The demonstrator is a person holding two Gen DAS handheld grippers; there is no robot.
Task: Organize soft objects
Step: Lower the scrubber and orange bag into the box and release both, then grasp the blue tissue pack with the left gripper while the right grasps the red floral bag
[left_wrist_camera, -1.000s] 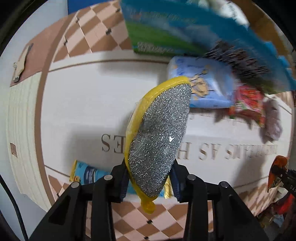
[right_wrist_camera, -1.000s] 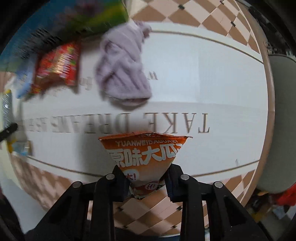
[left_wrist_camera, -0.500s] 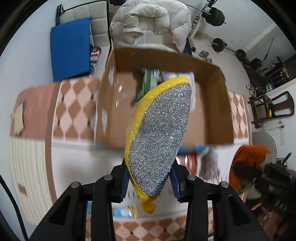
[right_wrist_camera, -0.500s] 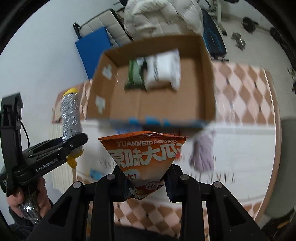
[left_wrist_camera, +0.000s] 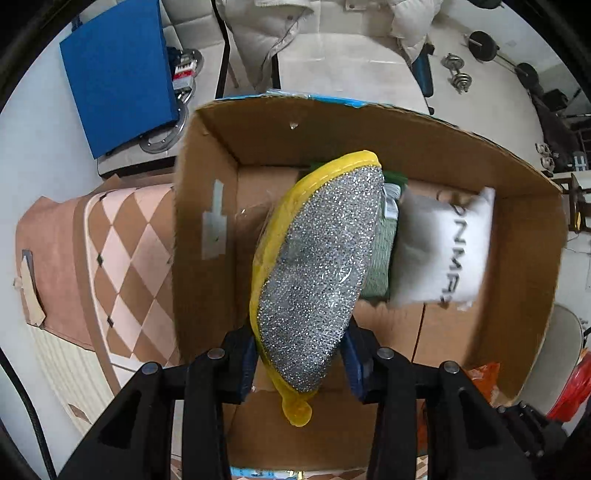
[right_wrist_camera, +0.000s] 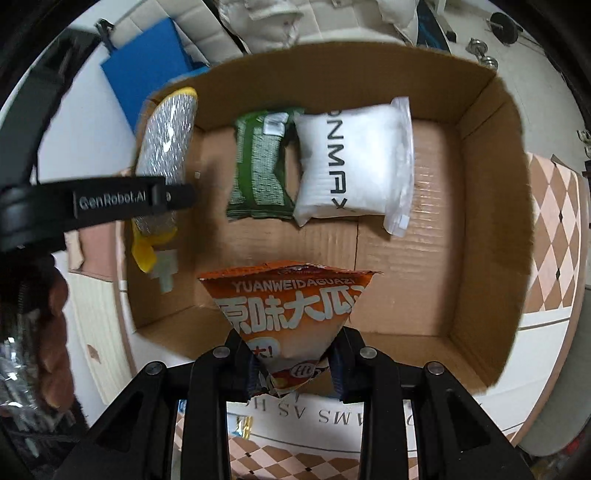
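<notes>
My left gripper [left_wrist_camera: 300, 363] is shut on a silver glittery scrub pad with a yellow rim [left_wrist_camera: 317, 273] and holds it above the left part of an open cardboard box [left_wrist_camera: 207, 206]. My right gripper [right_wrist_camera: 291, 363] is shut on an orange snack bag [right_wrist_camera: 291, 306] held over the box's near wall [right_wrist_camera: 476, 365]. Inside the box lie a green packet [right_wrist_camera: 258, 166] and a white pillow pack with black letters [right_wrist_camera: 351, 162]. The left gripper and its pad [right_wrist_camera: 166, 140] show at the left of the right wrist view.
The box stands on a table with a brown-and-cream diamond cloth [left_wrist_camera: 125, 258]. A blue panel [left_wrist_camera: 118, 74] and a chair with a white jacket [left_wrist_camera: 314, 26] stand behind. Dumbbells [left_wrist_camera: 458, 74] lie on the floor at the back right.
Both grippers have risen from the table and moved forward over the box, each keeping its object. The box interior now fills both views.
</notes>
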